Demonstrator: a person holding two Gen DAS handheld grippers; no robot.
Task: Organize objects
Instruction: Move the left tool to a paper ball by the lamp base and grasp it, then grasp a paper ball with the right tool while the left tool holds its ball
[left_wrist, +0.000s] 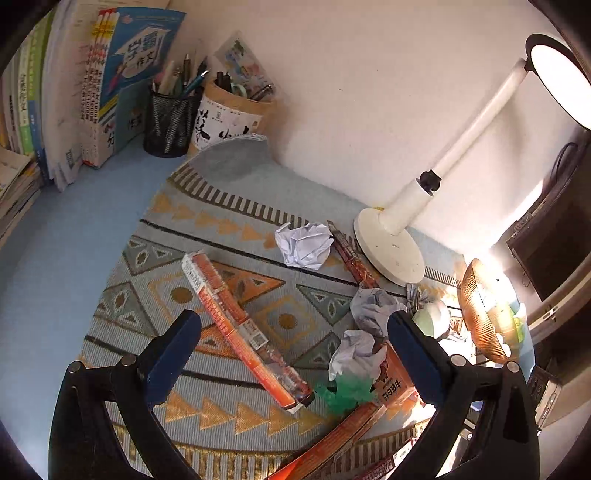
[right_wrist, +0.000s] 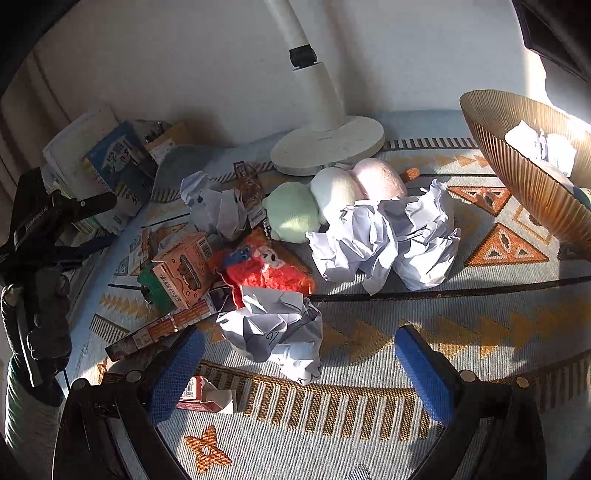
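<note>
Crumpled paper ball (right_wrist: 273, 328) lies at frame centre on the patterned tabletop mat (right_wrist: 369, 406), between the spread, empty right tool (right_wrist: 299, 369). Left tool (left_wrist: 291, 358) is also spread and empty above a long orange packet (left_wrist: 240, 325).

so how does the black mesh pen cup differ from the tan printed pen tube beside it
The black mesh pen cup is see-through wire; the tan printed pen tube is solid-walled with black calligraphy. The mesh cup looks narrower and stands nearer the books; the tube looks wider and sits nearer the wall. Both stand upright, holding pens.

left claw (left_wrist: 291, 328) open, empty | over orange packet (left_wrist: 243, 332) on patterned mat (left_wrist: 207, 229) | lamp (left_wrist: 391, 243) behind
</note>
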